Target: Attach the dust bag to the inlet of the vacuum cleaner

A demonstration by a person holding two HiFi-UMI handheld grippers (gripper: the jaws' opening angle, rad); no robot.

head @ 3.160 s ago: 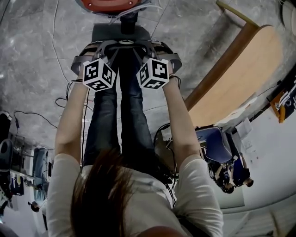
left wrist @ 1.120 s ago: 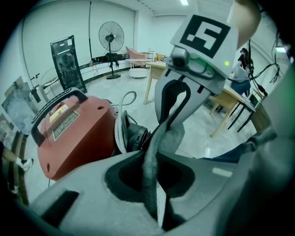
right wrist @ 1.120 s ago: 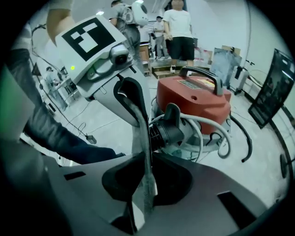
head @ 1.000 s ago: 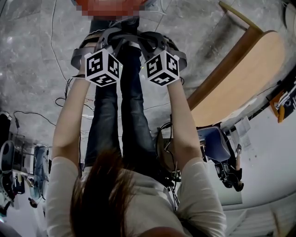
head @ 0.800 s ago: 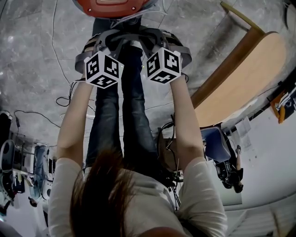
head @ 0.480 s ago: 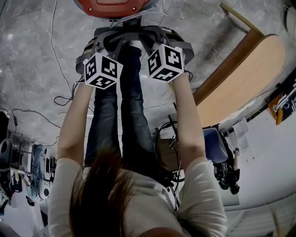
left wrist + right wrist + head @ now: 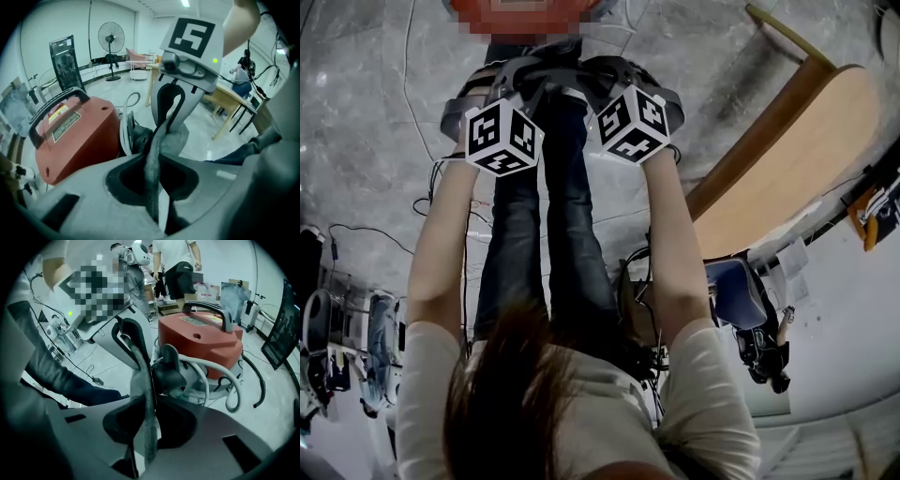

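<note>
The dust bag (image 7: 176, 140), a limp grey cloth, hung right in front of the black round inlet (image 7: 137, 138) on the side of the red vacuum cleaner (image 7: 75, 136); whether the cloth touched the inlet could not be told. One edge of the bag ran as a narrow strip between the jaws of the left claw (image 7: 153, 180), which pinched it while the jaws were opening. The right claw (image 7: 148, 427) pinched the bag's other edge in the same way, its jaws likewise opening, with the grey cloth rising from them toward the inlet. The two claws were held close together, side by side, both pointing steeply down at the machine. A black handle (image 7: 211, 310) arched over the vacuum cleaner's top and a pale hose (image 7: 213, 380) looped at its base. The vacuum cleaner stood on a grey mottled floor (image 7: 356, 112) at the feet of the person, whose legs in dark jeans (image 7: 544, 244) showed between the arms. A wooden table (image 7: 787, 159) stood off to the right, and a standing fan (image 7: 111, 37) further back.
</note>
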